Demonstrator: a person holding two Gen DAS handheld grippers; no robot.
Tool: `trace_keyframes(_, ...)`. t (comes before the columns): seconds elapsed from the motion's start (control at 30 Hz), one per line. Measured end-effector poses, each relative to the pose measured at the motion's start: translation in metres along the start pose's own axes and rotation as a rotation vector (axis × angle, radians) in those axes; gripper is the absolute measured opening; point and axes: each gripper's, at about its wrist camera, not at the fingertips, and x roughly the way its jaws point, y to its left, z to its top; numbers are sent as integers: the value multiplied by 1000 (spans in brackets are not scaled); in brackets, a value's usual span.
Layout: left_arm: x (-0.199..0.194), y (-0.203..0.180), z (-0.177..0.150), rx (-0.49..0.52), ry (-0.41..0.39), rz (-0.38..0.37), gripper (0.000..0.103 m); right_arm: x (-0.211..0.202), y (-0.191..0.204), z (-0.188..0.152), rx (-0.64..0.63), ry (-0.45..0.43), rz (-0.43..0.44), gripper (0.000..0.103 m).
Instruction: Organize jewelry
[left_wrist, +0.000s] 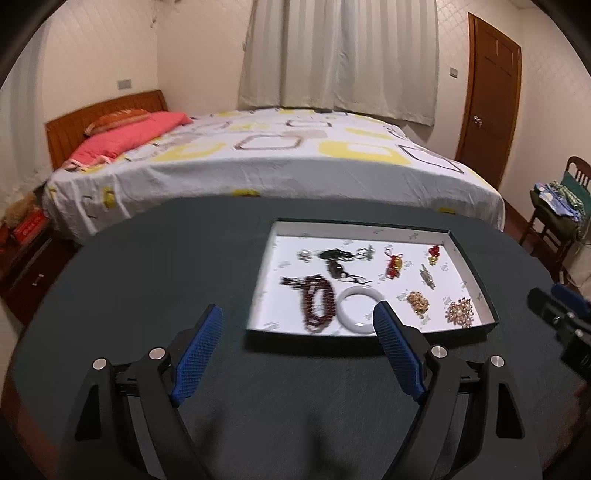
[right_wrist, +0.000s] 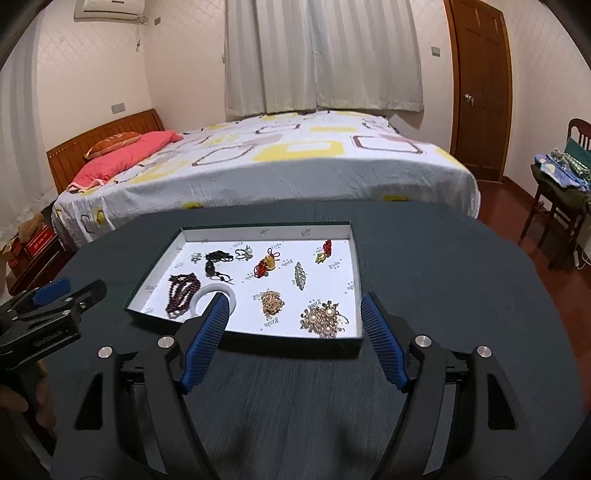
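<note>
Both jaws spread, empty: left gripper (left_wrist: 299, 339), right gripper (right_wrist: 291, 321) hover before tray (right_wrist: 354, 258). Jewelry lies spread inside tray on table (right_wrist: 443, 295). Likely between picks; next needs one piece chosen, e.g. white bangle (left_wrist: 360, 306).

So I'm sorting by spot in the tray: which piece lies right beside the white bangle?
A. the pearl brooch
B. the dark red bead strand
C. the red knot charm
B: the dark red bead strand lies against the white bangle at the tray's near left corner.

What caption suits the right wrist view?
Open right tool poised before a tray of jewelry on a dark table.
</note>
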Motion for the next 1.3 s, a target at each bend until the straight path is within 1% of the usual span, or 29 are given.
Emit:
trace_keyframes(0.1, -28, 11, -2, -14, -41, 24, 81, -22, 0, 0, 0, -26, -6, 73)
trace_keyframes(0.23, -57, 22, -3, -46, -69, 31, 82, -50, 2, 1, -2, -64, -15, 74)
trace_keyframes(0.3, -72, 26, -5, -54, -86, 33, 82, -62, 5, 1, -10, -83, -28, 79)
trace_keyframes(0.53, -103, 32, -8, -58, -135, 51, 82, -101, 14, 3, -43, -159, -48, 79)
trace_keyframes(0.9, -125, 38, -8, -78, -178, 46, 83, -121, 20, 2, -60, -189, -41, 79)
trace_keyframes(1.3, -131, 36, -8, -70, -199, 56, 83, -121, 21, 3, -61, -197, -43, 79)
